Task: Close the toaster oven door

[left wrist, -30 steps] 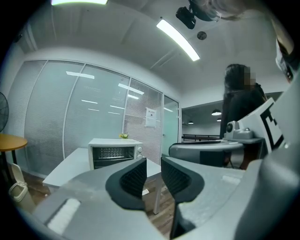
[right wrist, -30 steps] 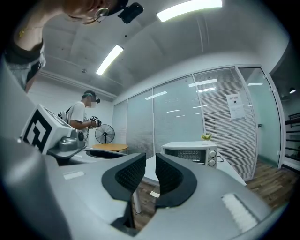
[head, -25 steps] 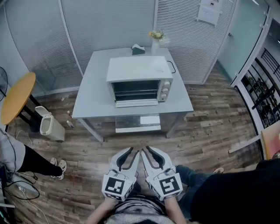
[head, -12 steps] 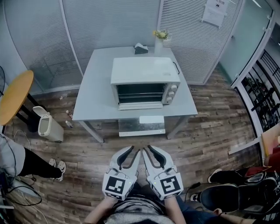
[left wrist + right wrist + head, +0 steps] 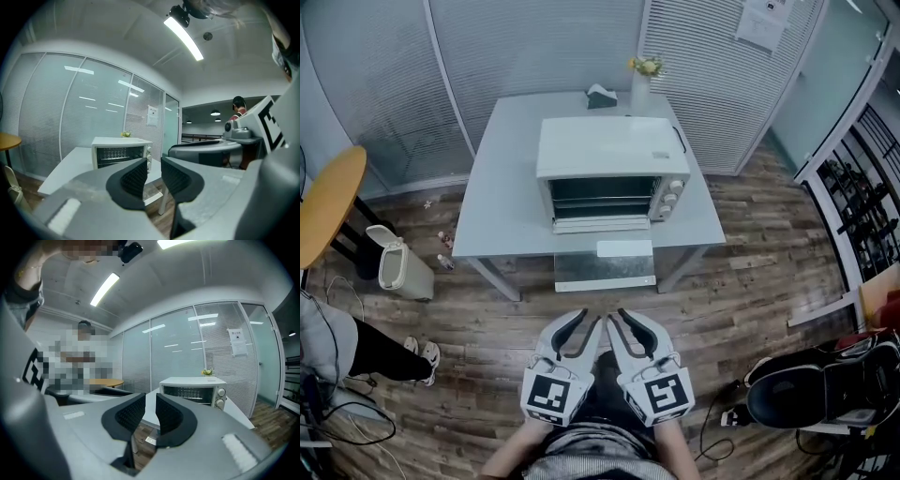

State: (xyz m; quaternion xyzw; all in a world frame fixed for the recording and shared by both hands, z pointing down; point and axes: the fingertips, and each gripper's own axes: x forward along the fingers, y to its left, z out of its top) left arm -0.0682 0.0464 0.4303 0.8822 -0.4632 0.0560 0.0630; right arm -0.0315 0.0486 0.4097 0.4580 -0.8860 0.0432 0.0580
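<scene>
White toaster oven (image 5: 609,150) on grey table (image 5: 502,187), long side left to right, open door (image 5: 602,224) dropped toward the grippers; left gripper (image 5: 589,324) and right gripper (image 5: 618,320) well short of it, jaws slightly apart, empty.

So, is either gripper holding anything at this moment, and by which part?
Nothing is held. The left gripper and right gripper both have jaws slightly apart with nothing between them, well away from the toaster oven.

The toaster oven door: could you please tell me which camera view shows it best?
The head view: looking down, it shows the toaster oven door folded open before the dark cavity. Both gripper views show the oven small and front-on, its door too edge-on to make out.
</scene>
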